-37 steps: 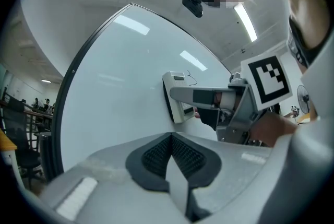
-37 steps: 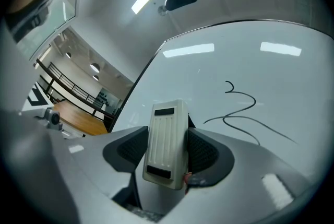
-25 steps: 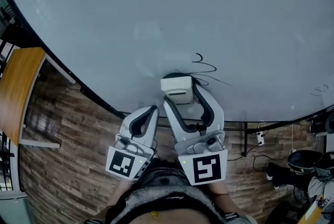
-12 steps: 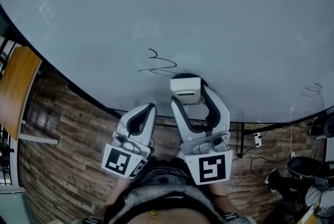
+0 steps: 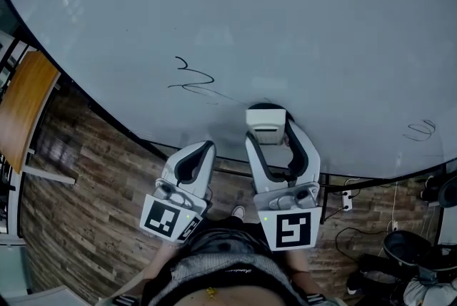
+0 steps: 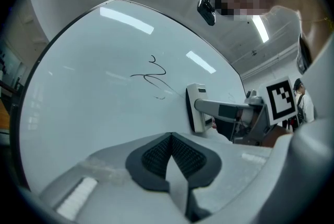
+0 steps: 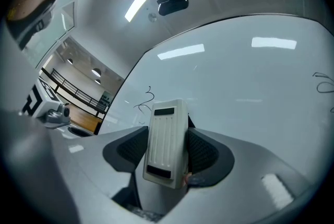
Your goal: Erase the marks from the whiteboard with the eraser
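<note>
A large whiteboard [image 5: 285, 19] fills the head view. A black squiggle mark [image 5: 191, 78] sits left of centre on it, also seen as a mark [image 6: 155, 74] in the left gripper view and a small mark [image 7: 146, 101] in the right gripper view. My right gripper [image 5: 270, 128] is shut on a white eraser [image 5: 266, 125], which touches the board near its lower edge, to the right of the squiggle. The eraser [image 7: 166, 140] stands between the pads. My left gripper [image 5: 193, 162] is shut with nothing in it, held low off the board.
A second faint scribble [image 5: 419, 130] lies at the board's far right. A wooden desk [image 5: 25, 108] stands at the left over a wood-plank floor [image 5: 86, 205]. Cables and a socket [image 5: 345, 202] hang under the board at the right.
The eraser in my right gripper has slid right and downward, away from the squiggle it covered a second ago. The squiggle now lies uncovered to its left. The left gripper barely moved.
</note>
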